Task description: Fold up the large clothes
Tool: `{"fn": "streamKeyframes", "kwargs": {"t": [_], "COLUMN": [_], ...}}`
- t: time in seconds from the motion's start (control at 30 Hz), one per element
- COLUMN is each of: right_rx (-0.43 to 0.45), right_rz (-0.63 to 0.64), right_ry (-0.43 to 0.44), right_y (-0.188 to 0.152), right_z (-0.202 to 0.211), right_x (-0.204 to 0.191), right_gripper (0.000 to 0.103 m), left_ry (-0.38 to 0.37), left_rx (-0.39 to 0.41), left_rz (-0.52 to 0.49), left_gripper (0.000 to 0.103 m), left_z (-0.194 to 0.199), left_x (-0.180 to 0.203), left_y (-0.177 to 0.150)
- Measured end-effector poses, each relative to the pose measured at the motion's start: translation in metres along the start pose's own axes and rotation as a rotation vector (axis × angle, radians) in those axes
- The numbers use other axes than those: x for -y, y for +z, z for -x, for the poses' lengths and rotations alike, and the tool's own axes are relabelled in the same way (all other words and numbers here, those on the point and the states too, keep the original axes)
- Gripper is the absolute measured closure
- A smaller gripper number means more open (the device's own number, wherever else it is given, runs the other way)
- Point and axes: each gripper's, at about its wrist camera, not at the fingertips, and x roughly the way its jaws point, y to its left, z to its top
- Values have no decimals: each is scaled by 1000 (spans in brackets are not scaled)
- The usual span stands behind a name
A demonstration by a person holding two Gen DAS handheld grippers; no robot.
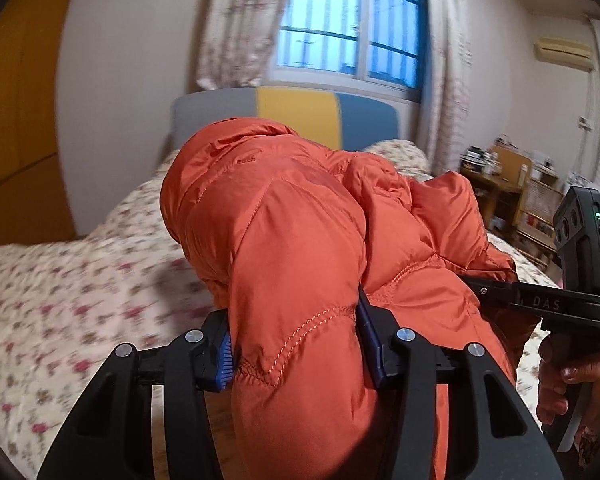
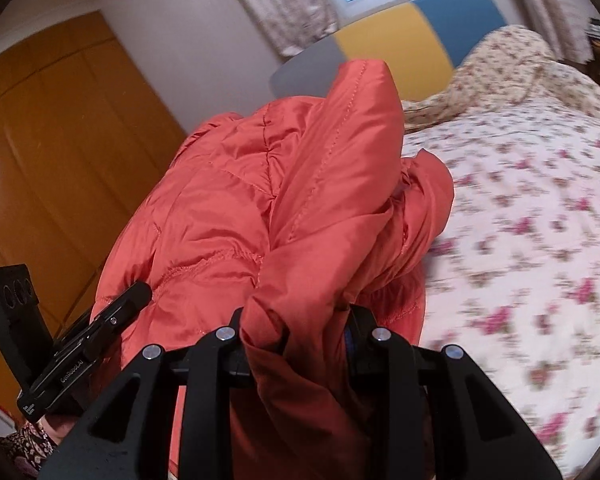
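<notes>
Your left claw (image 1: 296, 344) is clamped on a thick quilted fold of the orange jacket (image 1: 300, 216), blue pads pressing it from both sides. Your right claw (image 2: 300, 344) is clamped on another bunched fold of the jacket (image 2: 284, 200). The jacket is held up off the bed (image 1: 80, 280), hanging bunched between the two claws, with its far part toward the headboard (image 1: 296, 112).

Writing: the right claw's finger, seen from the left wrist, reads "DAS" (image 1: 546, 302); a green light glows on the body above it. The left claw's body, seen from the right wrist, reads "GenRobot.AI" (image 2: 70, 374). Smaller print below that is too small to read.

Surface: the bed carries a white spread with a pink floral print, blurred in both views. Headboard panels are grey, yellow and blue.

Room: a barred window (image 1: 348, 24) with patterned curtains (image 1: 236, 28) stands behind the headboard. A wooden wardrobe (image 2: 48, 152) is on the left. A cluttered wooden desk (image 1: 500, 184) stands to the right, with an air conditioner (image 1: 564, 52) high on the wall.
</notes>
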Motion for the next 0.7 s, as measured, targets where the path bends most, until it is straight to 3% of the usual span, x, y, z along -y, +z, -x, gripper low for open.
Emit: {"fn": "streamKeyframes", "kwargs": {"t": [0.27, 0.43, 0.57, 0.7], "right_rx": [-107, -108, -77, -21], "right_rz": [52, 34, -37, -61], "right_ry": [4, -81, -123, -178], "right_y": [-25, -40, -50, -47], "right_z": [-79, -98, -82, -46], "right_x": [-58, -51, -29, -35], "right_gripper": [72, 53, 47, 45], "left_ry": [96, 86, 128, 221], "left_rx": [-60, -128, -112, -115], "left_rz": [119, 258, 188, 104], "left_gripper": [53, 36, 20, 9], "left_z": [24, 20, 29, 44], "left_x": [-86, -116, -99, -79], "left_y": [-37, -71, -76, -66]}}
